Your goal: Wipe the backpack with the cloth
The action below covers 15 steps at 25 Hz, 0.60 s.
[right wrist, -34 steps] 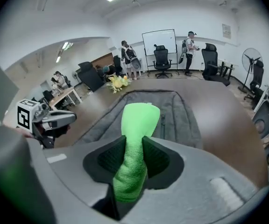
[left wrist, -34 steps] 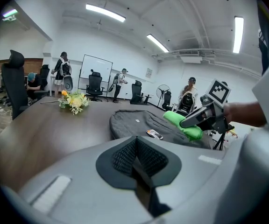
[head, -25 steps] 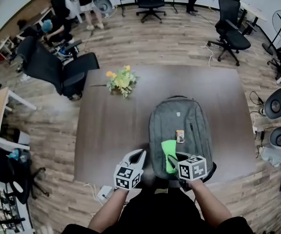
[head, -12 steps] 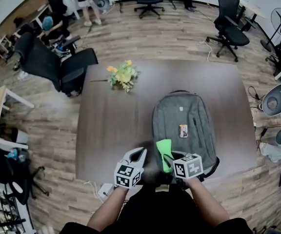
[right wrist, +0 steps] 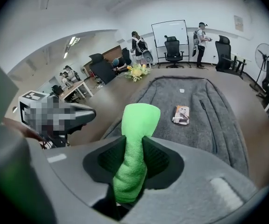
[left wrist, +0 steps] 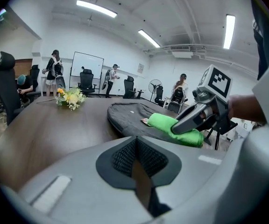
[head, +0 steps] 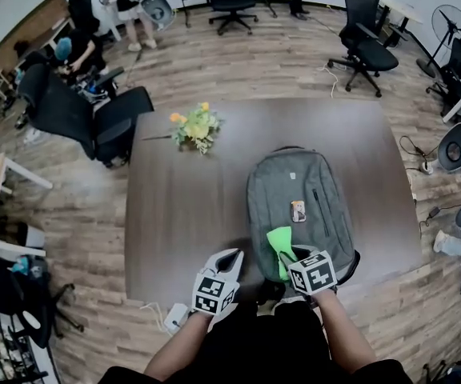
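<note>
Wood-plank floor [head: 238, 62] runs all round a dark brown table [head: 174, 214] in the head view, with black office chairs [head: 358, 34] scattered about and people near the far wall. A small bunch of yellow flowers [head: 192, 126] lies on the table's far left part, well apart from the grey backpack [head: 318, 182], which lies flat on the right half. On the backpack's front sits a small picture card [head: 298, 210] (its print is too small to read). The green cloth [head: 280, 245] rests on the backpack's near end, held by the right gripper [head: 286, 256]. The left gripper [head: 230, 256] hovers over the near part of the table, just left of the backpack. Each gripper has a cube [head: 314, 272] bearing black-and-white square markers, with no lettering. In the left gripper view, the jaws are pressed together with nothing between them, and beyond them the table stretches toward a whiteboard [left wrist: 85, 66] under strip ceiling lights [left wrist: 96, 8]. In the right gripper view, the jaws clamp the bunched cloth, whose free end stands up over the backpack. A pale little badge [right wrist: 182, 90] shows near the backpack's far end (no legible writing), and a floor fan [right wrist: 265, 52] stands at the far right.
</note>
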Each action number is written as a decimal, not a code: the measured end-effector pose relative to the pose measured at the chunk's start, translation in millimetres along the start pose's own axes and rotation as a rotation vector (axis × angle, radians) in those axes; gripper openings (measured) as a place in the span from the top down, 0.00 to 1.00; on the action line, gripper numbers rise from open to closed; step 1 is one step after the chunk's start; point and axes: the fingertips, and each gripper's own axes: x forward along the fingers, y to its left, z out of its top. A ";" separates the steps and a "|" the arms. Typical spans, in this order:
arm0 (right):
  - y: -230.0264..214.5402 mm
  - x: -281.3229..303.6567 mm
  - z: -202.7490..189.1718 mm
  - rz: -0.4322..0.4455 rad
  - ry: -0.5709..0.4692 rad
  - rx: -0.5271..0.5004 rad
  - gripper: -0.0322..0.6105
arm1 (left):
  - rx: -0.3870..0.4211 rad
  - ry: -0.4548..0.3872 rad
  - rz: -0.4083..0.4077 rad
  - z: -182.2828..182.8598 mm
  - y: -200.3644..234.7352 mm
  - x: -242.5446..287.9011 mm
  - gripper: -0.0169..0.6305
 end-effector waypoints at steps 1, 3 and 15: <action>-4.6 -1.9 -0.8 -0.015 0.004 -0.012 0.78 | 0.013 -0.003 0.002 2.3 -0.1 1.2 0.94; -14.9 -6.7 -4.0 -0.043 0.012 -0.033 0.78 | 0.031 -0.008 0.007 6.9 -1.0 3.1 0.94; -73.8 -35.0 -18.5 -0.190 0.009 -0.113 0.78 | 0.061 -0.010 0.070 9.1 -18.1 4.5 0.94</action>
